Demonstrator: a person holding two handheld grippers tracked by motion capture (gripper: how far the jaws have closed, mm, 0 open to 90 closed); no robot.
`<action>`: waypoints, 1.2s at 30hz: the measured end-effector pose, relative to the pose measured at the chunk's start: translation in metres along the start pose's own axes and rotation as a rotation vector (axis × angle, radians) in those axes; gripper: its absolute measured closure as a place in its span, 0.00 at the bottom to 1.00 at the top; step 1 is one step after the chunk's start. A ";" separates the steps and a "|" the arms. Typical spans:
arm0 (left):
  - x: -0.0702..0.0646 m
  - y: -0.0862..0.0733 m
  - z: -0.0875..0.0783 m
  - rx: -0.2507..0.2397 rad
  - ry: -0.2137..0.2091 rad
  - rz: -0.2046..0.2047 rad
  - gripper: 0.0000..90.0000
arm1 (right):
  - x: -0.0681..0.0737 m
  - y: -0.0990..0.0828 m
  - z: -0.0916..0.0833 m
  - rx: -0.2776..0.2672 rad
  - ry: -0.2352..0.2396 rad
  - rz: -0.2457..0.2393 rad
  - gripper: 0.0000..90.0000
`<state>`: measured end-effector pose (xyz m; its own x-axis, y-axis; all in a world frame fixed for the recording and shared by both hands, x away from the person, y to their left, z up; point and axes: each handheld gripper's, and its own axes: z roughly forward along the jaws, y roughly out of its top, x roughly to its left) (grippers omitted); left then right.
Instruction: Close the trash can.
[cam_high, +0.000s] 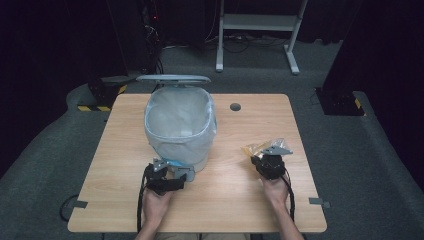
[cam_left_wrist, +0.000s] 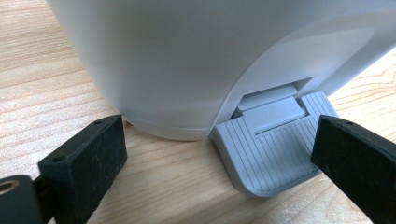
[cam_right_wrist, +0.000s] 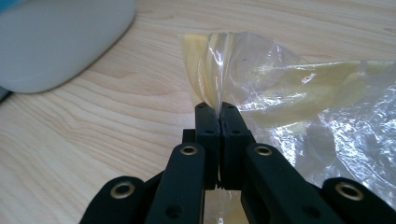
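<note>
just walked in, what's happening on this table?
A person is working a pedal bin with two handheld grippers. The bin's lid is up and a liner is folded over its rim. The left gripper is open at the bin's foot, one jaw over the grey pedal. The right gripper is shut on a crumpled clear and yellow plastic wrapper, off to the bin's side.

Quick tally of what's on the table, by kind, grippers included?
Pedal bin, lid up, clear liner inside: 1
Crumpled clear-and-yellow plastic wrapper: 1
Handheld grippers: 2. The left gripper is open at the bin's grey pedal; the right gripper is shut on the wrapper.
Total: 4
</note>
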<state>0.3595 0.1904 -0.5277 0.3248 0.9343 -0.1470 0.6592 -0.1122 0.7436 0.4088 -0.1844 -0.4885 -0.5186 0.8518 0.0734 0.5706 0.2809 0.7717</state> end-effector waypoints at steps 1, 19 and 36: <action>0.000 0.000 0.000 0.000 0.000 0.001 0.04 | 0.000 0.001 -0.002 -0.006 0.007 0.000 0.98; 0.000 0.000 0.000 0.000 0.000 0.000 0.04 | 0.019 0.022 -0.029 -0.096 0.127 0.013 0.98; 0.000 0.000 0.000 0.001 0.003 0.003 0.04 | 0.037 0.044 -0.056 -0.128 0.184 -0.088 0.98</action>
<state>0.3595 0.1906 -0.5276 0.3244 0.9351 -0.1427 0.6586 -0.1150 0.7436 0.3794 -0.1656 -0.4165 -0.6767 0.7284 0.1071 0.4390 0.2825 0.8529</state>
